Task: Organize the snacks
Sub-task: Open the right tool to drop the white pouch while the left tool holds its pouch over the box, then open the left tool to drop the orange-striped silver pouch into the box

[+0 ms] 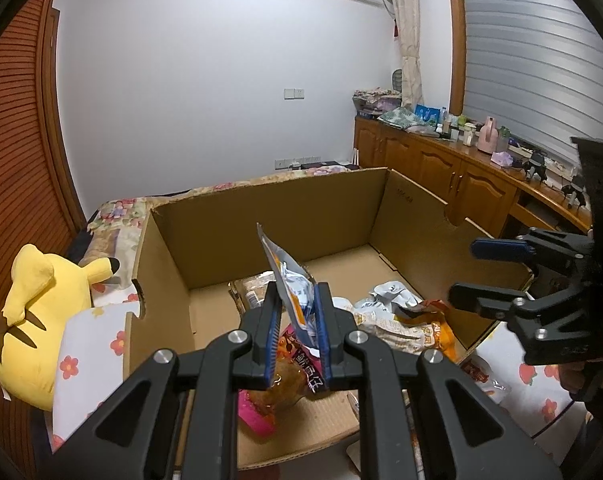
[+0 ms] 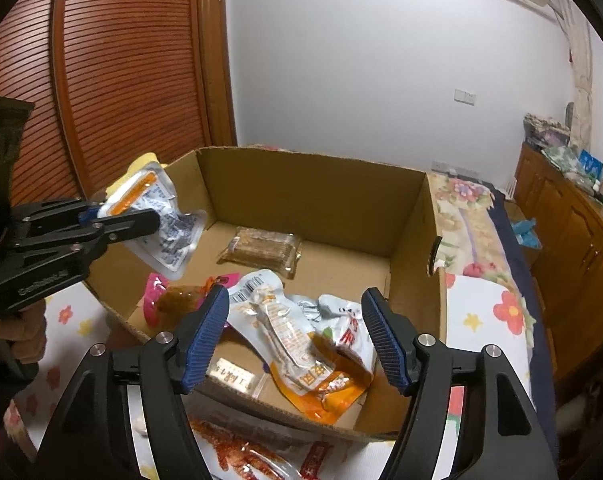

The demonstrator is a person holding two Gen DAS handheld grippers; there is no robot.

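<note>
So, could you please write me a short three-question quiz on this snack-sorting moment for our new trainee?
1. True or false: the left gripper is shut on the white and orange packet.
2. Where does the brown wrapped bar lie?
A. inside the cardboard box
B. on the flowered bedcover
C. on the yellow plush toy
3. Fill in: the right gripper is ____ and holds nothing.

Key
1. True
2. A
3. open
</note>
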